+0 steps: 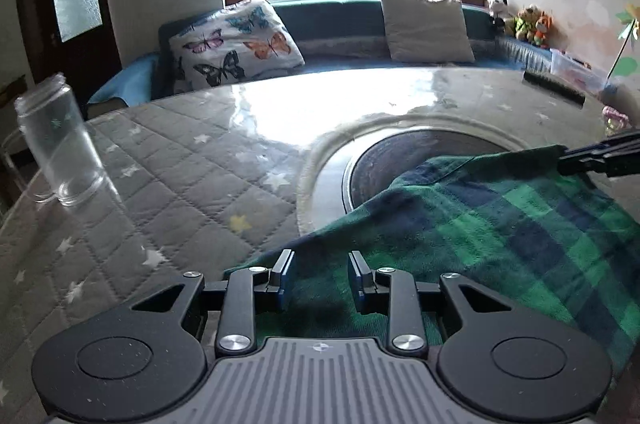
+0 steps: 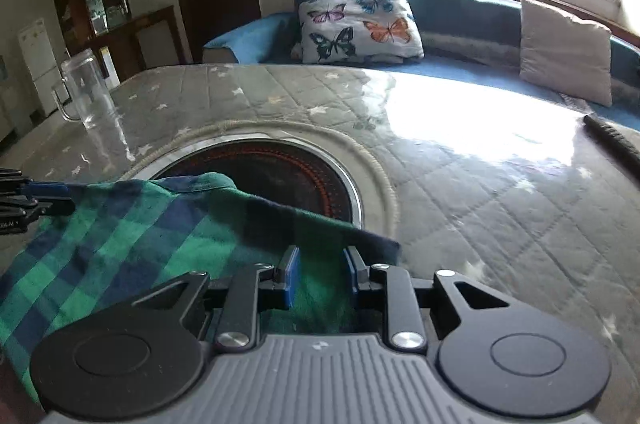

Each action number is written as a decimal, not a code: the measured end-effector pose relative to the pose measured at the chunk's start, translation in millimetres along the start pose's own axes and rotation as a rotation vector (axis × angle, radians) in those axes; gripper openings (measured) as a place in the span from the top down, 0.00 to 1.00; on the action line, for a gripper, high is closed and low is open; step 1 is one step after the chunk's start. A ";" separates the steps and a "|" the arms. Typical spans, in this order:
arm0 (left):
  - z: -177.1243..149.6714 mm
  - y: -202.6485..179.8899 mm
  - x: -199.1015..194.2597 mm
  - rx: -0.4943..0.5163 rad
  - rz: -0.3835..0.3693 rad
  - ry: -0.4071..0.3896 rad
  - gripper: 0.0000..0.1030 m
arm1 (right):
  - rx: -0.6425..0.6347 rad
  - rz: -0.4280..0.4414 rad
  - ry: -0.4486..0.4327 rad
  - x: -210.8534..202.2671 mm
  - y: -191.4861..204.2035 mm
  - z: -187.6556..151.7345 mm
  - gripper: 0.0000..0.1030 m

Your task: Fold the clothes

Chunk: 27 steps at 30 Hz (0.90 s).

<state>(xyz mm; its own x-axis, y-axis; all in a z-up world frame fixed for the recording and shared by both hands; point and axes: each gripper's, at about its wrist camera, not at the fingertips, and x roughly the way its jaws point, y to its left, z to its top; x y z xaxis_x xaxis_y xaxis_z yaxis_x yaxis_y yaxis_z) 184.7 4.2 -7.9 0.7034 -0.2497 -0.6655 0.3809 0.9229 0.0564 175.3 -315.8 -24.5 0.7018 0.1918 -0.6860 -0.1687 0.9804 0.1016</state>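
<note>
A green and navy plaid garment (image 1: 480,224) lies on the quilted grey table, partly over the round black hotplate (image 1: 384,160). My left gripper (image 1: 320,276) is open with its jaws apart over the garment's near left edge. My right gripper (image 2: 318,274) is open over the garment's near right edge (image 2: 160,236). Each gripper shows at the edge of the other's view: the right one (image 1: 600,160) at the garment's far right, the left one (image 2: 24,204) at its far left.
A clear glass mug (image 1: 60,144) stands on the table's left side, also in the right wrist view (image 2: 86,92). A black brush (image 1: 554,89) lies at the far right. The hotplate ring (image 2: 280,180) is set in the table. A sofa with a butterfly pillow (image 1: 236,44) stands behind.
</note>
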 end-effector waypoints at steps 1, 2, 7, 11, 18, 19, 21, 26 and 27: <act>0.5 0.3 5.5 0.003 0.009 0.009 0.70 | 0.003 -0.005 0.008 6.2 -1.1 2.1 0.78; 0.9 0.9 10.3 0.004 0.020 0.018 0.69 | 0.011 -0.016 0.015 11.2 -4.2 2.4 0.78; 5.4 5.3 8.7 -0.025 0.011 -0.001 0.70 | 0.053 -0.038 0.012 13.5 -10.5 6.7 0.77; 18.2 -10.0 6.8 -0.006 -0.029 -0.028 0.70 | 0.024 0.017 -0.021 10.6 6.6 18.7 0.77; 36.3 -27.9 36.7 0.015 -0.041 0.033 0.69 | -0.031 0.122 0.023 45.8 48.1 33.1 0.78; 37.0 -28.1 41.7 0.016 -0.035 0.044 0.69 | -0.031 0.119 0.033 51.9 50.6 33.1 0.78; 35.6 -24.2 46.9 0.004 -0.023 0.059 0.67 | -0.032 0.093 0.052 62.0 51.5 31.2 0.78; 31.4 -9.5 39.5 -0.050 -0.011 0.050 0.66 | -0.048 0.075 0.036 52.9 54.1 28.5 0.76; 30.6 -6.1 33.7 -0.062 -0.006 0.040 0.62 | -0.065 0.081 0.027 45.7 57.2 28.1 0.72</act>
<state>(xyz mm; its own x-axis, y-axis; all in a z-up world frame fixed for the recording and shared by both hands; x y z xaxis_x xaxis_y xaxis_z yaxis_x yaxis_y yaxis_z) 224.5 -18.8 -8.0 0.6764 -0.2445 -0.6948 0.3466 0.9380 0.0073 217.1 -249.7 -29.8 0.6656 0.2681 -0.6964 -0.2692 0.9567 0.1110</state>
